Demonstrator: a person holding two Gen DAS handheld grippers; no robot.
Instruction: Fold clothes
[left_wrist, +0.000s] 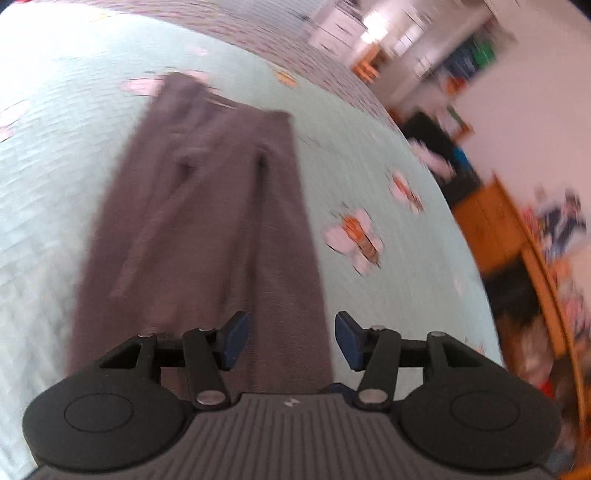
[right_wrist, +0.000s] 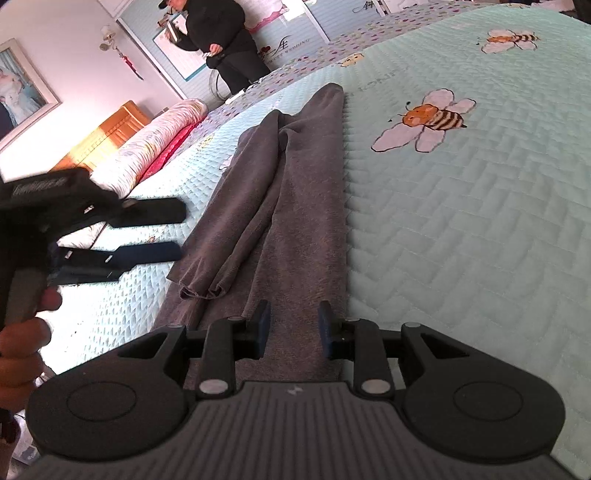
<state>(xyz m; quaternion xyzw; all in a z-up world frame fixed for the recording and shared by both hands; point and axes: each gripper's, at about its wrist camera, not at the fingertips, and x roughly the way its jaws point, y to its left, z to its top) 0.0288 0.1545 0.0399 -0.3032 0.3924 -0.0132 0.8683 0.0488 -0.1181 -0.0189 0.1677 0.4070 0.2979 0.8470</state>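
Fingers (left_wrist: 234, 341) of the left gripper (left_wrist: 291, 341) stand wide apart w/ nothing between the blue pads; grey cloth shows through the gap, and whether the tips touch it can't be told. The right gripper (right_wrist: 293, 330) has its jaws parted too, a bit narrower, nothing pinched, pads (right_wrist: 263, 328) over the near end of the same cloth.

The garment (right_wrist: 295, 192) is a grey top, lying long and narrow on the bedspread (right_wrist: 461, 229), running away from both cameras. In the right wrist view its right edge is a straight line, and the sleeves (right_wrist: 236, 221) are laid lengthwise on top toward the left side, cuffs pointing to the camera. Left wrist view is motion-blurred; the garment (left_wrist: 207, 221) still reads as a long grey strip w/ a fold ridge down the middle.

Bedspread is pale mint, quilted, w/ cartoon bees; one bee (right_wrist: 428, 120) sits just right of the garment.

Left gripper (right_wrist: 147, 230) also shows at the left of the right wrist view, held in a hand (right_wrist: 22, 332), fingers open over the bedspread just beside the garment's left edge, clear of the cloth there.

Farther back: a rolled quilt (right_wrist: 155, 140) at the bed's far-left side, a wooden headboard (right_wrist: 110, 129) behind it, and a person in dark clothes (right_wrist: 221, 40) standing past the bed. Framed picture (right_wrist: 18, 92) on the wall at left.
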